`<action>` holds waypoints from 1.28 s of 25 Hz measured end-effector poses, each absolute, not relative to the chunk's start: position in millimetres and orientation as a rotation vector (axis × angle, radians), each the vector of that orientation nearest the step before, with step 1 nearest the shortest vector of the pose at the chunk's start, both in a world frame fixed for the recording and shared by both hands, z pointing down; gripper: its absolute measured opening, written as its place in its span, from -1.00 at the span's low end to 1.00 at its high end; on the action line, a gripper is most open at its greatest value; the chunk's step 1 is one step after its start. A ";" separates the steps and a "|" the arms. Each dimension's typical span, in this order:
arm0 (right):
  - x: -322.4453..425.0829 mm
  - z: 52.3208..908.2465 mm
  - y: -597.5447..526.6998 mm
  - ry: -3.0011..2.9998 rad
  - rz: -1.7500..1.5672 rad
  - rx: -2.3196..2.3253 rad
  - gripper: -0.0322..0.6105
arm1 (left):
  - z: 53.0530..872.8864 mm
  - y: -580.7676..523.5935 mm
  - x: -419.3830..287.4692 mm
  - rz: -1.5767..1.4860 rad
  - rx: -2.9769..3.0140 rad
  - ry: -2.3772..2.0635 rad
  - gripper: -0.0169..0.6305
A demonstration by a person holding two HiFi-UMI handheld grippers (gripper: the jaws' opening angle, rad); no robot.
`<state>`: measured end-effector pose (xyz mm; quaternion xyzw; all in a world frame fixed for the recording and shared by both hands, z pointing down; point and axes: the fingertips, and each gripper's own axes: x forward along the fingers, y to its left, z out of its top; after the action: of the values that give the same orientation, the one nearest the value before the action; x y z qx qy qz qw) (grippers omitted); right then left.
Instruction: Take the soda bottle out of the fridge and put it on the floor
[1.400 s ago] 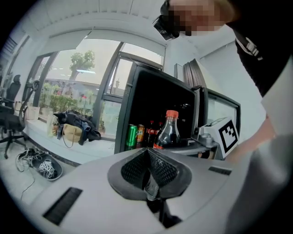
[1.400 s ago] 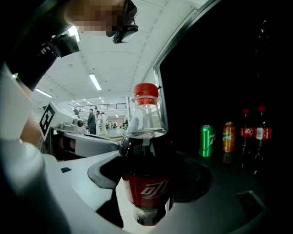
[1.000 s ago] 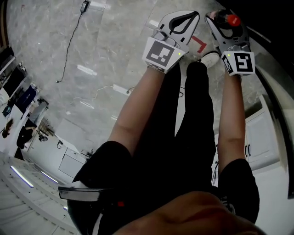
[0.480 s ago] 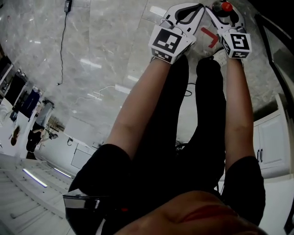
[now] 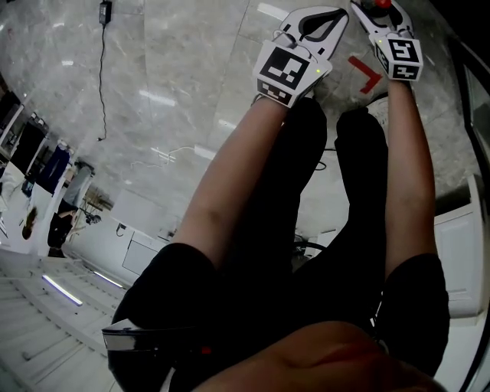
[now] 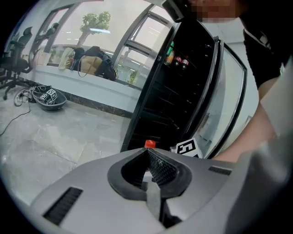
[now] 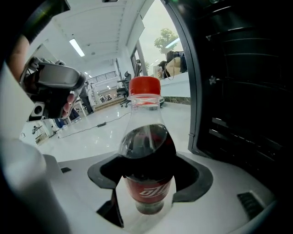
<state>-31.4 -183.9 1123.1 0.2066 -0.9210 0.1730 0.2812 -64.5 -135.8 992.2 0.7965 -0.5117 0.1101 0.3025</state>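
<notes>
The marble floor (image 5: 153, 92) is seen beneath both tools, and more of it lies between them and the body than half a second ago, since both arms have been stretched further forward. The fridge (image 6: 183, 91) stands open ahead and to the right of the left gripper (image 5: 337, 15), its dark shelves exposed and a few small bottles (image 6: 178, 61) kept on an upper shelf; from the right gripper (image 5: 380, 9) the same dark interior is found close on the right side. The person's legs (image 5: 306, 199) are seen behind and below both grippers.

The left gripper is clenched on nothing, its jaw tips pressed together. It has been carried slightly up and to the right in the head view. The right gripper has been moved almost to the top edge of that view, just to the right of the left one.

The soda bottle (image 7: 147, 151) is held upright between the right gripper's jaws (clamped at the red label, the dark drink filling it to the shoulder), as it was before, and it has not been set down. Its red cap (image 7: 144, 87) is seen just beyond the left gripper's closed tips. The red tape mark (image 5: 366, 73) on the floor, partly covered earlier, is now exposed below the two grippers.
</notes>
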 end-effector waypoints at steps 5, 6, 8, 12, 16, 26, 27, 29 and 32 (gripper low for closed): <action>-35.8 1154.6 -189.6 -2.442 0.452 0.545 0.09 | 1001.7 -135.0 -77.4 0.288 2.103 -1.362 -0.95; -35.2 1157.1 -188.9 -2.444 0.454 0.545 0.09 | 1002.1 -134.5 -79.6 0.287 2.098 -1.366 -0.95; -37.1 1157.3 -189.3 -2.452 0.457 0.543 0.09 | 1001.8 -136.1 -84.6 0.279 2.085 -1.379 -0.95; -37.6 1155.6 -184.0 -2.438 0.440 0.523 0.09 | 998.4 -136.9 -90.3 0.260 2.062 -1.400 -0.95; -36.1 1140.6 -179.0 -2.456 0.446 0.521 0.09 | 990.0 -134.5 -85.9 0.256 2.059 -1.403 -0.95; -35.4 1074.1 -173.6 -2.444 0.388 0.460 0.10 | 927.6 -145.8 -84.9 0.251 2.090 -1.431 -0.95; -34.4 1063.4 -171.6 -2.441 0.378 0.448 0.10 | 915.3 -147.5 -85.0 0.247 2.097 -1.437 -0.95; -32.4 1039.5 -169.0 -2.440 0.360 0.435 0.10 | 889.0 -150.1 -85.7 0.242 2.113 -1.446 -0.95; -31.5 993.2 -169.0 -2.457 0.354 0.437 0.10 | 847.9 -152.0 -87.8 0.241 2.138 -1.462 -0.95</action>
<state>-31.5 -169.0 993.2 0.1649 -0.9281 0.1339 0.3058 -87.8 -152.0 847.9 0.7920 -0.5418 0.0891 0.2670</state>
